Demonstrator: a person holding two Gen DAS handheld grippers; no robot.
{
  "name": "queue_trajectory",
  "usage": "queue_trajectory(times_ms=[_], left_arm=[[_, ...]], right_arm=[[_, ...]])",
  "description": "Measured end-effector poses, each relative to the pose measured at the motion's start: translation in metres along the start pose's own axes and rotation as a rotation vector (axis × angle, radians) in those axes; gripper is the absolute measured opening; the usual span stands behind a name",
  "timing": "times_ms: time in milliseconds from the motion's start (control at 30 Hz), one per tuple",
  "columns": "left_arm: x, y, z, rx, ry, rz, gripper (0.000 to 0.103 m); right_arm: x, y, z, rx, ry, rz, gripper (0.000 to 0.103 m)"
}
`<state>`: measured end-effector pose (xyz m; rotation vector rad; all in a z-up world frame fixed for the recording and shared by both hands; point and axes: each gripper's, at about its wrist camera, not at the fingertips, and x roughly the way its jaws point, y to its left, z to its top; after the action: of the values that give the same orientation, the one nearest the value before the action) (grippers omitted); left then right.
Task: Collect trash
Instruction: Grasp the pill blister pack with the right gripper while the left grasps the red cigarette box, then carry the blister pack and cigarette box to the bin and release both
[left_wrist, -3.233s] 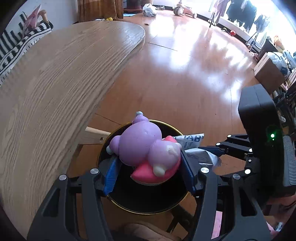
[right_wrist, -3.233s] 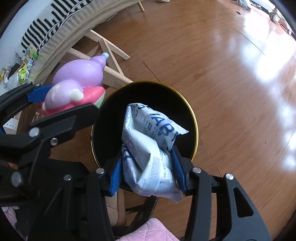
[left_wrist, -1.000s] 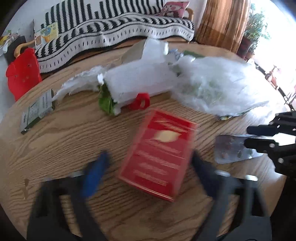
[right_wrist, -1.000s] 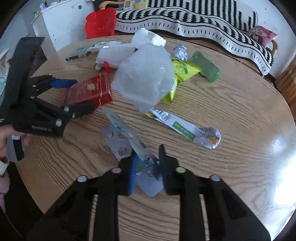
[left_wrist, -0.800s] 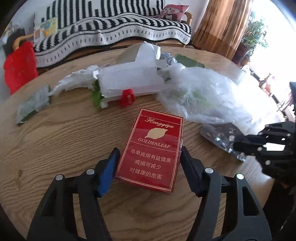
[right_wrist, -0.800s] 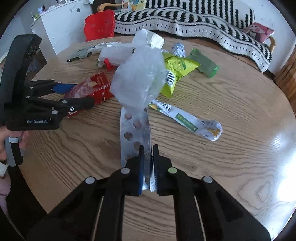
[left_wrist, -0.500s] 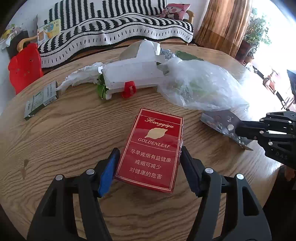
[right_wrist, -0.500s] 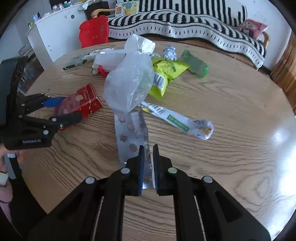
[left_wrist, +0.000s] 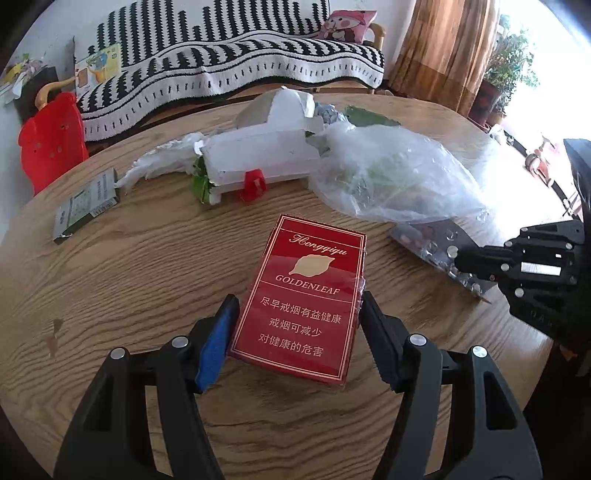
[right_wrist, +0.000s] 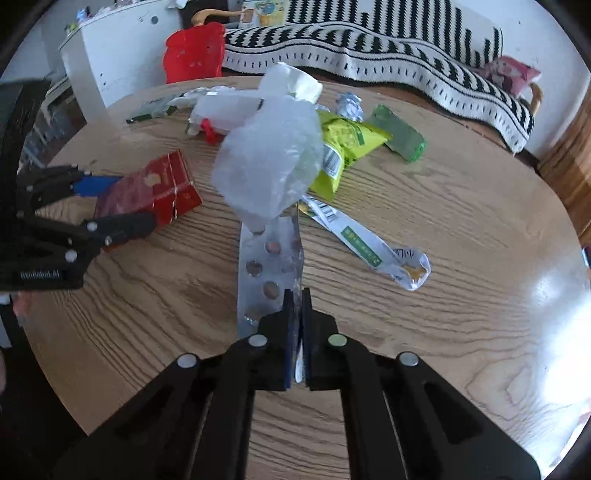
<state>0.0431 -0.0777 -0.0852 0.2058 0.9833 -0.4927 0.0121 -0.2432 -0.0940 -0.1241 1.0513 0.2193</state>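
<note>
A red cigarette pack (left_wrist: 303, 306) is clamped between the pads of the left gripper (left_wrist: 299, 328) and appears lifted a little off the round wooden table (left_wrist: 129, 266), tilted toward the camera. A silver blister pack (right_wrist: 269, 273) is pinched at its near edge by the right gripper (right_wrist: 295, 325), whose jaws are pressed nearly together on the thin foil; the sheet is held raised, its far end tucked under a crumpled clear plastic bag (right_wrist: 273, 170).

Around these two held pieces much litter is left on the table: the plastic bag, a yellow-green snack wrapper (right_wrist: 343, 147) beneath it, a long torn sachet (right_wrist: 365, 243) just beside the blister pack, a green packet (right_wrist: 399, 138), a ball of foil (right_wrist: 349, 103), a white torn carton (left_wrist: 258, 155) with a red clip (left_wrist: 253, 184), and a small dark flat pack (left_wrist: 86, 203) near the table's far left edge.

No bin is seen in either view. The task is judged to be only partly done: two items are secured and not yet dropped off, and at least seven more pieces are left to be gathered afterwards.
</note>
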Motion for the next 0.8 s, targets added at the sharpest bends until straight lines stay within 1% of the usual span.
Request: queue_trajectory(times_ms=[67,167,300,533,800], left_arm=[[-0.001,0.002,0.001,-0.01,-0.004,0.004,0.065],[-0.001,0.004,0.001,-0.015,-0.003,0.007,0.065],[-0.001,0.003,0.002,-0.013,-0.001,0.01,0.065],[0.0,0.002,0.002,-0.01,0.003,0.009,0.065],[-0.002,0.002,0.002,-0.014,0.0,0.008,0.065]], right_arm=[[-0.004,0.001,0.001,-0.005,-0.025,-0.018,0.004],[-0.011,-0.006,0.001,0.027,-0.054,-0.025,0.004],[-0.014,-0.013,0.002,0.053,-0.058,-0.021,0.004],[-0.018,-0.017,0.003,0.067,-0.066,-0.032,0.005],[-0.023,-0.028,0.003,0.116,-0.079,-0.046,0.004]])
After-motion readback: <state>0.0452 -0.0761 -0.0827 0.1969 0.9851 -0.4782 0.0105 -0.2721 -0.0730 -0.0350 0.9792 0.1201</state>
